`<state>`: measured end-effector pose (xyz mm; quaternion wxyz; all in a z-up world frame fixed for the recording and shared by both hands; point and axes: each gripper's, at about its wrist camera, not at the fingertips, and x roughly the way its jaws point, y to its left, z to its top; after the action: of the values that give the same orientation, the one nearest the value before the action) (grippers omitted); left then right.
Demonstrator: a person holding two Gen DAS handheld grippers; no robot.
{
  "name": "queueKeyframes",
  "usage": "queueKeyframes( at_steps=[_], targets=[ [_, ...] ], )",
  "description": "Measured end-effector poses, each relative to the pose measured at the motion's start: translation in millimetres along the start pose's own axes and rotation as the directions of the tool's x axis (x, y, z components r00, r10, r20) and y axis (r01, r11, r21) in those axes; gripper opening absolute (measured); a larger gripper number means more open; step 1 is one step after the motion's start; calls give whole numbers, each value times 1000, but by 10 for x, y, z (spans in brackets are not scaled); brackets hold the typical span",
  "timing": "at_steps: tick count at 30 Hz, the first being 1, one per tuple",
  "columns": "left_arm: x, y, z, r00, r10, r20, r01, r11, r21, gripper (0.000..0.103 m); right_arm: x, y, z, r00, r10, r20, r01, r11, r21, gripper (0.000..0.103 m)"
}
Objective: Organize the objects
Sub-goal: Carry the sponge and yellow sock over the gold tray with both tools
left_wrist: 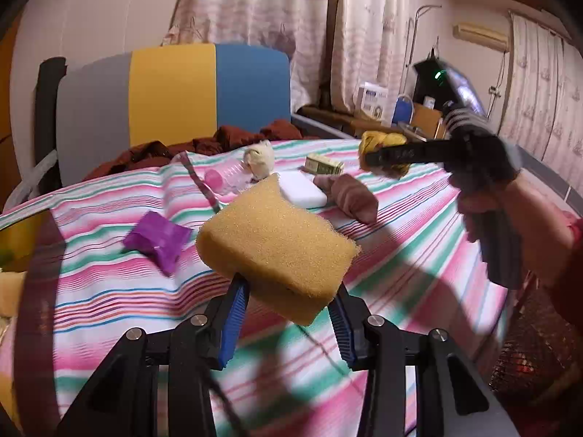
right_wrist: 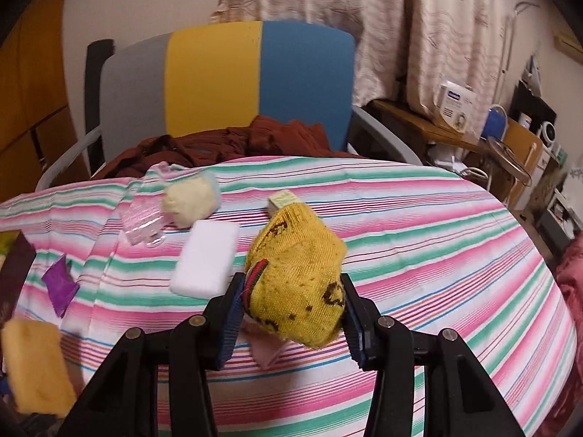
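Observation:
My left gripper [left_wrist: 288, 291] is shut on a yellow sponge [left_wrist: 277, 244] and holds it above the striped cloth [left_wrist: 400, 255]; the sponge also shows at the lower left of the right wrist view [right_wrist: 36, 364]. My right gripper [right_wrist: 291, 302] is shut on a rolled yellow sock [right_wrist: 297, 276], lifted above the cloth; in the left wrist view the right gripper [left_wrist: 371, 158] is blurred at the right with the sock [left_wrist: 382, 140]. On the cloth lie a white block [right_wrist: 206, 258], a purple packet [left_wrist: 158, 238], a brown sock [left_wrist: 353, 193], a cream bundle [right_wrist: 189, 202] and a small box [left_wrist: 324, 164].
A clear plastic bottle with a pink cap [left_wrist: 224, 176] lies near the cream bundle. A grey, yellow and blue chair [right_wrist: 218, 83] with brown clothing [right_wrist: 237, 142] stands behind the table. A cluttered shelf [right_wrist: 455, 123] is at the right. A mesh basket [left_wrist: 528, 346] sits at the right edge.

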<state>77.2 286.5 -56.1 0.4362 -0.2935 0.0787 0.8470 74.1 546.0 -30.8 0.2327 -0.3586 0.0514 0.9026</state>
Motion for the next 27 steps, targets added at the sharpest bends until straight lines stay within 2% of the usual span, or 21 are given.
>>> queueKeyframes(
  at_steps=[4, 6, 10, 14, 20, 24, 27],
  targets=[
    [-307, 133, -8, 999, 6, 32, -5, 1000, -30, 44, -148, 185, -45, 999, 53, 0, -53, 999, -11, 49],
    [-459, 233, -23, 999, 15, 44, -13, 999, -47, 44, -233, 327, -95, 993, 117, -7, -117, 993, -5, 49],
    [-697, 447, -53, 998, 32, 55, -26, 995, -95, 44, -429, 789, -224, 975, 222, -25, -223, 972, -68, 49],
    [-898, 642, -111, 996, 66, 57, -58, 990, -126, 44, -651, 1277, -321, 947, 321, -36, -322, 937, -136, 49],
    [-1277, 1014, -187, 987, 144, 67, -131, 977, -170, 44, -965, 1999, -408, 872, 486, -65, -490, 857, -160, 49],
    [-1507, 1315, -246, 976, 210, 56, -194, 959, -205, 44, -1101, 2436, -463, 821, 563, -99, -571, 803, -170, 49],
    [-1657, 1566, -318, 966, 257, 37, -242, 941, -238, 44, -1210, 2725, -536, 791, 600, -120, -612, 768, -192, 49]
  ],
)
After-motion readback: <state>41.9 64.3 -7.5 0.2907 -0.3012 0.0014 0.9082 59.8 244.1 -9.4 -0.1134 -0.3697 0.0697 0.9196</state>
